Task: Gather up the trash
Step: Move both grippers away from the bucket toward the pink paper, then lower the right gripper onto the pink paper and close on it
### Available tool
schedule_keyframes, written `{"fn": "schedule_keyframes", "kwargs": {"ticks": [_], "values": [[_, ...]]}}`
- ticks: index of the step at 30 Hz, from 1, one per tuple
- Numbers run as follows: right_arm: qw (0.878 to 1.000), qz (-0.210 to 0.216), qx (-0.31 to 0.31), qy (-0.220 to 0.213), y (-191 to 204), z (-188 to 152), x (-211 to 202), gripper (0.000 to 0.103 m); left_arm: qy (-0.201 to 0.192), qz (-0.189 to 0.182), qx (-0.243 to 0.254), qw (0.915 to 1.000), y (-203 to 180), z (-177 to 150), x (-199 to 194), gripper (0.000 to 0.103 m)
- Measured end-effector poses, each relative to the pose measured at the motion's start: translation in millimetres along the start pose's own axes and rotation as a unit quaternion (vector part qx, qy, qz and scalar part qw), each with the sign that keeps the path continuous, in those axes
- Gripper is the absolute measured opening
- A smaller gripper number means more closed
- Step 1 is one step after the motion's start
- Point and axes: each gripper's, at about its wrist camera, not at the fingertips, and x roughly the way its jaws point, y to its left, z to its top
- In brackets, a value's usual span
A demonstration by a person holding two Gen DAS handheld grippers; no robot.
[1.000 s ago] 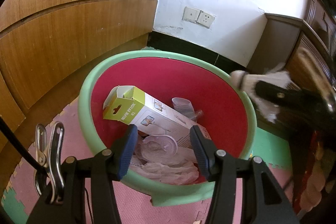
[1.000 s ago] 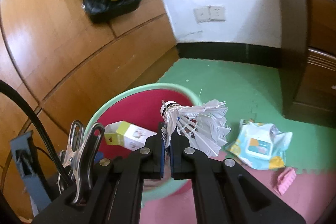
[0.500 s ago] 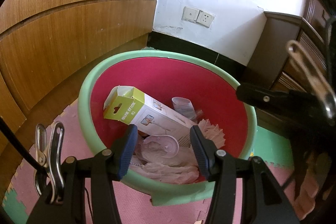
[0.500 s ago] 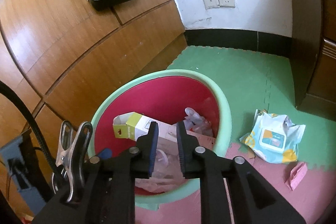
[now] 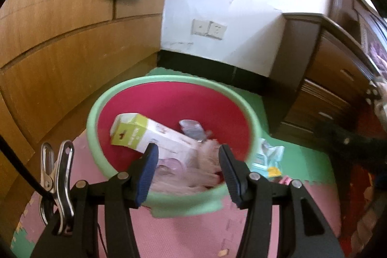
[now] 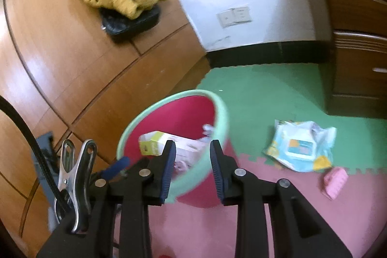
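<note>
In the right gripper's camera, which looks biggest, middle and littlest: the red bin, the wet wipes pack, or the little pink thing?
1. Red bin with green rim, clearly largest.
2. Wet wipes pack.
3. Pink wrapper-like piece, smallest.
All three lie on the floor at similar distances, so the order looks reliable.

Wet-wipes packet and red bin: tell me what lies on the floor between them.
Nothing: in the right wrist view, only bare green and pink foam mat separates the bin from the wipes packet.

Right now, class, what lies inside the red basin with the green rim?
Inside the basin: a white and lime carton, a clear plastic cup, white feathers and crumpled clear plastic. The heap covers the basin's bottom.
</note>
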Motion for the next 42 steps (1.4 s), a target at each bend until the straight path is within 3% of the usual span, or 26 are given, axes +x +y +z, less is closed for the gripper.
{"fn": "schedule_keyframes", "kwargs": {"ticks": [10, 15, 21, 29, 35, 39, 42], "values": [[0.997, -0.057, 0.053, -0.018, -81, -18, -58, 0.031, 0.022, -0.052, 0.057, 0.9968, -81, -18, -26, 0.055], [0.991, -0.115, 0.066, -0.007, -123, -25, -73, 0.031, 0.058, -0.090, 0.081, 0.9909, -136, -31, -18, 0.055], [0.986, -0.124, 0.107, 0.002, -168, -37, -68, 0.031, 0.078, -0.088, 0.107, 0.9872, -182, -48, 6, 0.055], [0.980, -0.134, 0.148, 0.002, -214, -55, -59, 0.031, 0.126, -0.076, 0.107, 0.9833, -211, -62, 61, 0.055], [0.969, -0.133, 0.208, 0.012, -259, -72, -44, 0.031, 0.168, -0.084, 0.103, 0.9767, -236, -77, 104, 0.055], [0.944, -0.131, 0.300, 0.031, -299, -75, -25, 0.031, 0.189, -0.073, 0.107, 0.9735, -253, -86, 136, 0.055], [0.935, -0.136, 0.325, 0.039, -315, -76, -11, 0.031, 0.209, -0.074, 0.102, 0.9698, -260, -92, 159, 0.054]]}}
